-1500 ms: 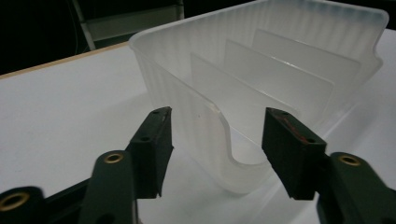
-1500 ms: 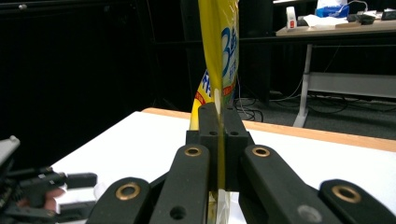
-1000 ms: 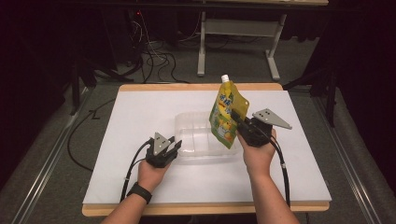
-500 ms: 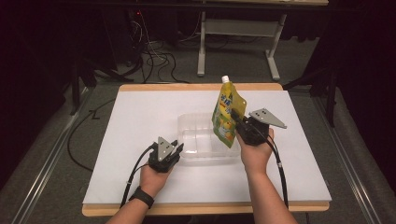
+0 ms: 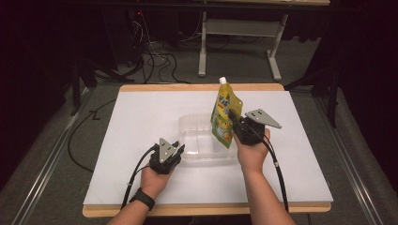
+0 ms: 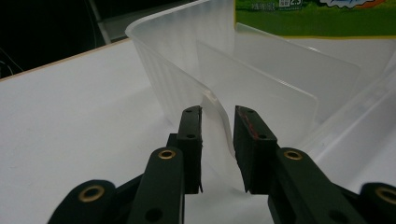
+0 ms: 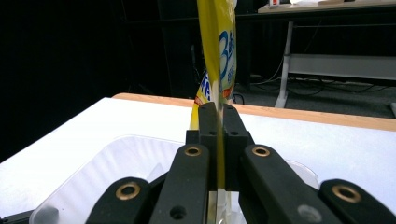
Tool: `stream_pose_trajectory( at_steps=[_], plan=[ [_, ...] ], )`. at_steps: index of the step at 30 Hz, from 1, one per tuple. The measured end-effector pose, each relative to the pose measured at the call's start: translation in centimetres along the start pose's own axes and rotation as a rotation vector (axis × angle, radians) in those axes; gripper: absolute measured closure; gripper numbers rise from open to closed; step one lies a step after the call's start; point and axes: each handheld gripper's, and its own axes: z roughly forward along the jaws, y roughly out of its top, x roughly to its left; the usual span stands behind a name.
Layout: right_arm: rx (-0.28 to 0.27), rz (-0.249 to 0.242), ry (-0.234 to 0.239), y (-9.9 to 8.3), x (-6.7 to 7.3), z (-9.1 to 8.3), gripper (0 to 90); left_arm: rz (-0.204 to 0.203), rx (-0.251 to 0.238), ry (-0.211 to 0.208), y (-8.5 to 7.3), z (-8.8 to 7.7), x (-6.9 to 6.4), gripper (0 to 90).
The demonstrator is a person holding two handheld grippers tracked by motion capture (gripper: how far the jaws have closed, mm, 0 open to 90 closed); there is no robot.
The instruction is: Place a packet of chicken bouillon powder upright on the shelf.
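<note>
Table point(image 5: 141, 117): white top w/ light wood edge, lit bright; rest of room dark. Floor point(image 5: 169, 70): grey carpet, black cables point(image 5: 155, 61) in a tangle behind the table, metal rail point(image 5: 42, 168) along the left side. Desk frame point(image 5: 239, 44), white legs and crossbar, at back centre; black stands point(image 5: 77, 75) at left and right, dim.

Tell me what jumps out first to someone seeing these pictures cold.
The yellow pouch stands out, held upright above the clear tub at the middle of the white table, pinched edge-on by the right gripper. Next, the left gripper has its jaws around the tub's near wall.
</note>
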Motion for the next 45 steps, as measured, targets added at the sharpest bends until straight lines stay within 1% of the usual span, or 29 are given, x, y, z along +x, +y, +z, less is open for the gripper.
stream_pose_trajectory(
  at_steps=[6,12,16,18,25,34,45],
  plan=[
    [-0.016,-0.010,-0.005,-0.8,0.1,0.1,90.0,0.004,0.000,0.006,0.0,0.0,-0.1,73.0],
    [-0.065,-0.012,-0.006,-2.0,0.2,0.0,90.0,0.002,0.000,0.009,0.0,0.1,-0.1,73.2],
    [-0.076,-0.011,-0.001,-2.4,0.2,0.0,90.0,0.002,0.000,0.009,0.0,0.1,-0.1,73.2],
    [-0.077,-0.015,-0.002,-2.6,0.2,0.0,90.0,0.002,0.002,0.008,0.0,0.1,-0.1,73.2],
    [-0.074,-0.007,0.003,-3.0,0.1,0.1,90.0,0.003,0.002,0.008,0.1,0.0,-0.1,73.3],
    [-0.067,-0.023,0.015,-3.2,0.1,-0.1,90.0,0.014,0.004,0.020,0.1,0.0,-0.3,73.3],
    [-0.027,-0.052,0.019,-3.5,0.3,-0.2,90.0,0.019,0.007,0.023,0.1,0.0,-0.4,73.1]
  ],
)
